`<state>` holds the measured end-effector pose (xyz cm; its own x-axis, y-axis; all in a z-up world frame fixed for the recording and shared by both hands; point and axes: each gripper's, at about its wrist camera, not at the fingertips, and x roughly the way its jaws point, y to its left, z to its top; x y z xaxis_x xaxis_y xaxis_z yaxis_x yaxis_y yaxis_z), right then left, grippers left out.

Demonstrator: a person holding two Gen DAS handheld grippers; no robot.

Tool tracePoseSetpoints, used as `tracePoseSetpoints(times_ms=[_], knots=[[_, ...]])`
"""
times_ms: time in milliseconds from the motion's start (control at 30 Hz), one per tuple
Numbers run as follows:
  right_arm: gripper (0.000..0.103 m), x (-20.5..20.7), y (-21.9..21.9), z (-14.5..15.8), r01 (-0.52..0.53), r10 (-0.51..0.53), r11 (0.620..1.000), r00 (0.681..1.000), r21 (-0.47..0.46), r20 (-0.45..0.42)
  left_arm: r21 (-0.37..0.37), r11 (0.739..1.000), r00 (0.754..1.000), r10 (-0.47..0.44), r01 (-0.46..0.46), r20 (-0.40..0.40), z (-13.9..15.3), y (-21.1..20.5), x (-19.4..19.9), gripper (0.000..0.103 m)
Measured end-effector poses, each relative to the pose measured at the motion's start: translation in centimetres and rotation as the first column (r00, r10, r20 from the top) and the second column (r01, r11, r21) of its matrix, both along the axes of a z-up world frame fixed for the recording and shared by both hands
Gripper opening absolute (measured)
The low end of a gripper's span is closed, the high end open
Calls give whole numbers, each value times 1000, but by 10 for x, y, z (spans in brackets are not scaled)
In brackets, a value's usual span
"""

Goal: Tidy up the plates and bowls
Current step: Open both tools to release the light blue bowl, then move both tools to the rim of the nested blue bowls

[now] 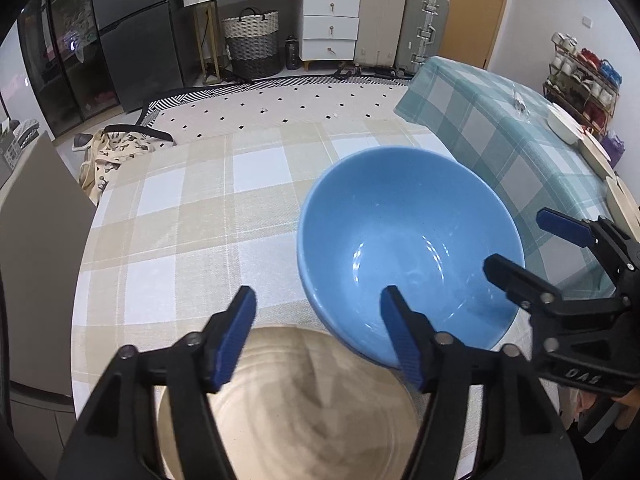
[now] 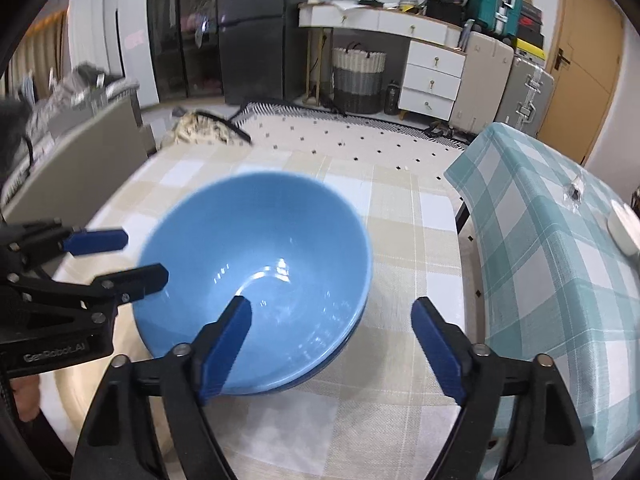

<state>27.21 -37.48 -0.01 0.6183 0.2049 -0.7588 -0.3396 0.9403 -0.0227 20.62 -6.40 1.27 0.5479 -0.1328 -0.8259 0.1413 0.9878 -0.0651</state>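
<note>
My two blue bowls, stacked

Both my left gripper (image 1: 318,334) and right gripper (image 2: 332,344) stand apart around the empty top blue bowl's (image 2: 256,264) rim.

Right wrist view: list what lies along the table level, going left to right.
left gripper → blue bowl → beige checked tablecloth → teal checked tablecloth → small white dish at the right edge.
</note>
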Motion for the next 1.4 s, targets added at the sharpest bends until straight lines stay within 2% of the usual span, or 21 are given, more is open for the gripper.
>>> tracePoseSetpoints(times_ms=[67, 133, 200, 533, 833, 1000, 1100, 1233, 1267, 1400], knots=[[97, 1, -6, 4, 15, -15, 999, 1000, 40, -12, -10, 1000, 1000, 15, -15, 4, 1, 5, 0, 92], [101, 3, -13, 6, 45, -45, 997, 999, 59, -16, -20, 999, 1000, 28, -28, 4, 1, 10, 1, 98], [102, 5, -18, 6, 69, -68, 996, 997, 61, -21, -42, 999, 1000, 31, -30, 1, 0, 14, 3, 103], [102, 17, -30, -6, 121, -111, 987, 989, 109, -98, -127, 990, 996, 43, -53, -83, -17, 21, 17, 103], [102, 23, -29, -17, 105, -85, 983, 988, 148, -132, -134, 986, 990, 89, -104, -110, -27, 22, 23, 103], [100, 29, -26, -25, 104, -74, 979, 982, 176, -171, -125, 988, 992, 76, -89, -101, -29, 20, 25, 102], [96, 30, -24, -28, 101, -70, 979, 982, 178, -177, -129, 988, 992, 70, -83, -103, -31, 20, 25, 101], [76, 32, -19, -34, 89, -57, 983, 980, 163, -192, -140, 987, 993, 64, -78, -104, -32, 19, 26, 98], [75, 33, -18, -35, 87, -55, 983, 979, 160, -195, -148, 987, 993, 49, -64, -105, -33, 18, 26, 93], [69, 32, -16, -36, 73, -41, 984, 980, 160, -196, -137, 990, 994, 7, -22, -108, -34, 9, 22, 88]])
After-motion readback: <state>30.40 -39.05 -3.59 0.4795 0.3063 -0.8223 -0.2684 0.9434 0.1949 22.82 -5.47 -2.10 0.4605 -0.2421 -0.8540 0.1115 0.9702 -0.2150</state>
